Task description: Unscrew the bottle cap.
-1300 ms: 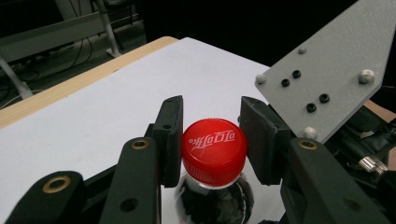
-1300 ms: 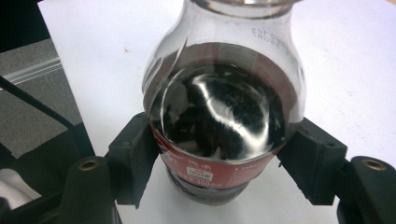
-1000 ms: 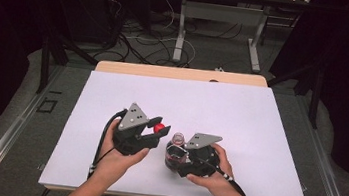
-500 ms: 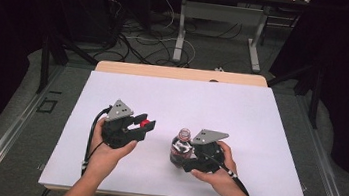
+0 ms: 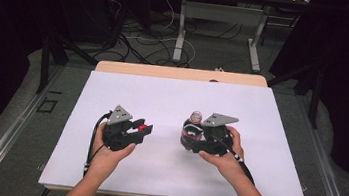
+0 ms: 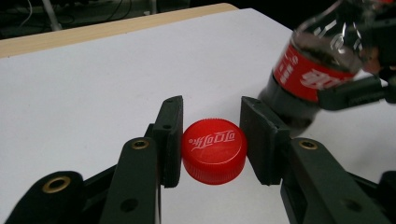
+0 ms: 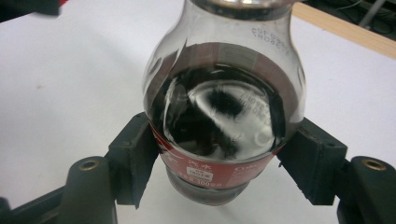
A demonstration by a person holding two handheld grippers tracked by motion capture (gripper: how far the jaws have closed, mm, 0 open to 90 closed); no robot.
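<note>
Far left on the white desk (image 5: 172,102): left gripper (image 5: 139,129), held in the left hand (image 5: 108,153), low over the sheet, its cable trailing back along the forearm. Jaws clenched on a red cap (image 6: 214,149), one pad pressed to each side of the rim. Cap level, top face up with white lettering, resting on or just above the desk; contact underneath not clear. In the high view, just a small red spot (image 5: 143,127) at the jaw tips.

Middle: bare white sheet between the two grippers, well apart from each other.

Right of centre: bottle (image 5: 192,132), small, clear plastic, dark drink inside, red label around the belly. Neck open, no cap on it. Roughly upright in the high view, tilted toward the camera in the left gripper view (image 6: 314,70). Base at or just above the desk; cannot tell which.

Further right: right gripper (image 5: 198,140), in the right hand (image 5: 224,152), grey plate on top. Jaws clamped around the bottle's lower body at the label, one pad on each side (image 7: 219,135). Drink level reaching about the shoulder of the bottle, with glare on its surface.

Behind the sheet: a strip of wooden edge (image 5: 180,72).
</note>
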